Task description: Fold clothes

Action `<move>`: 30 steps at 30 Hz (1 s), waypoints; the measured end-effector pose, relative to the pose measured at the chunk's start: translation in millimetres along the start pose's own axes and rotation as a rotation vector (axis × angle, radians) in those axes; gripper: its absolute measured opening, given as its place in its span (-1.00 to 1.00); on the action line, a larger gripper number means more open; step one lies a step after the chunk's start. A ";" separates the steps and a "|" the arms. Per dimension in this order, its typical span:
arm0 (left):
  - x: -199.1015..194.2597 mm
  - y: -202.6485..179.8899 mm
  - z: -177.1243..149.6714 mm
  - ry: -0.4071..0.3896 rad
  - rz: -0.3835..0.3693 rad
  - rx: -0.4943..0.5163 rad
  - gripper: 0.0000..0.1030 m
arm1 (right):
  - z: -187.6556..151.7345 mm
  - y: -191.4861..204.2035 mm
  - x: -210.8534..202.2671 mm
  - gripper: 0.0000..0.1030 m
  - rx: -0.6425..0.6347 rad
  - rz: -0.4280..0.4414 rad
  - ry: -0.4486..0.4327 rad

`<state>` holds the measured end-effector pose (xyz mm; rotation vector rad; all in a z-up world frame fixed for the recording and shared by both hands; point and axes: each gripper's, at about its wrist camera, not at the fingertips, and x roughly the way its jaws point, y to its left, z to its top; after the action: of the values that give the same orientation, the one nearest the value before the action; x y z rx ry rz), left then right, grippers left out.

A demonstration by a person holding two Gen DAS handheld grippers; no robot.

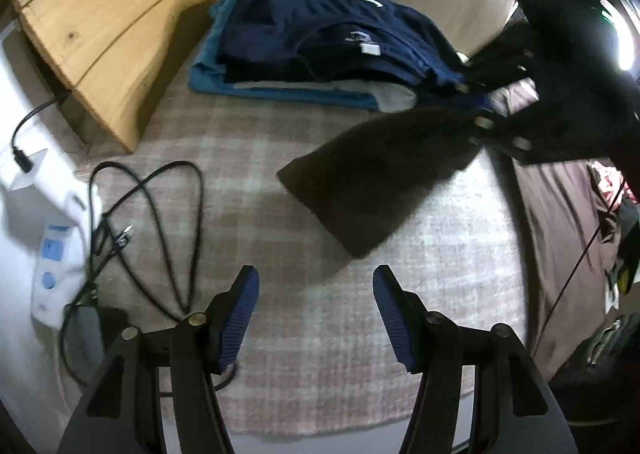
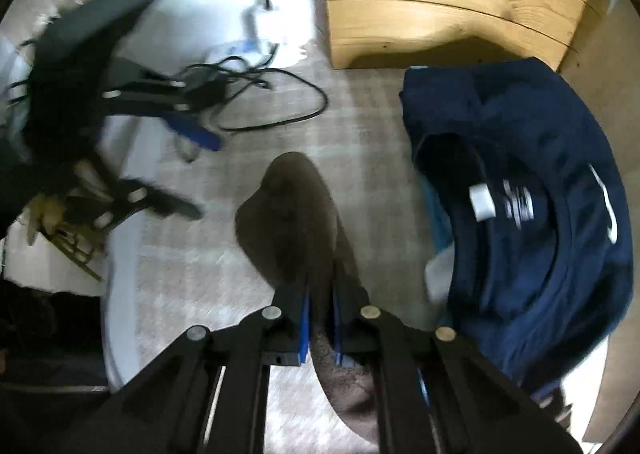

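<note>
The right gripper had its blue pads pressed together on one end of a dark brown cloth — a narrow grip, with fabric bunched between the jaws. In the right wrist view the cloth ran straight away from that gripper, its long axis in line with the fingers, ending in a rounded far end that lay on the pale checked blanket.

The left gripper hovered over the blanket with its jaws standing moderately apart and nothing between them. In the left wrist view the cloth lay ahead and to the right, slanting from its free near-left corner up to the far right, where the right gripper pinched it. That free corner was the part nearest the left gripper, though clearly apart from it.

Any fold, as I judge it, turned on this: the held end on the right, the loose end toward the left hand, so the left gripper would have to travel forward and right to take it.

A stack of folded clothes — navy on top, teal beneath — sat farther off against the wooden board. Black cables trailed on the left.
</note>
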<state>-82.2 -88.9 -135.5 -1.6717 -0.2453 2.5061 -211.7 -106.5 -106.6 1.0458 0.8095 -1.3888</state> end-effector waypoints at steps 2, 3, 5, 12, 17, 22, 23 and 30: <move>2.2 -5.2 2.1 0.007 -0.017 0.007 0.11 | -19.0 2.7 -7.0 -0.83 0.008 0.010 -0.009; 3.9 -9.0 3.1 0.015 -0.028 0.013 0.11 | -29.8 3.8 -6.7 -0.83 0.020 0.005 -0.005; 7.2 -16.7 5.0 0.029 -0.051 0.024 0.11 | -49.8 4.3 -4.1 -0.82 0.051 0.014 0.001; 17.1 -48.4 5.6 0.067 -0.155 0.050 0.11 | -119.8 5.7 -4.3 -0.31 0.202 0.089 0.019; 31.5 -76.9 14.5 0.093 -0.214 0.095 0.11 | -133.1 -1.8 -15.2 -0.26 0.269 0.106 -0.032; 37.6 -99.3 22.2 0.106 -0.283 0.114 0.11 | -138.7 -3.9 -10.2 -0.26 0.278 0.107 -0.039; 37.5 -102.5 23.1 0.107 -0.298 0.113 0.06 | -138.9 -3.4 -8.9 -0.26 0.280 0.106 -0.040; 22.4 -120.2 1.7 0.140 -0.303 0.162 -0.86 | -146.5 -10.4 -23.7 -0.25 0.360 0.147 -0.109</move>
<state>-91.3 33.0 -131.1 -1.6018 -0.2528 2.1220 -204.0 38.6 -138.8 1.2646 0.4007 -1.4820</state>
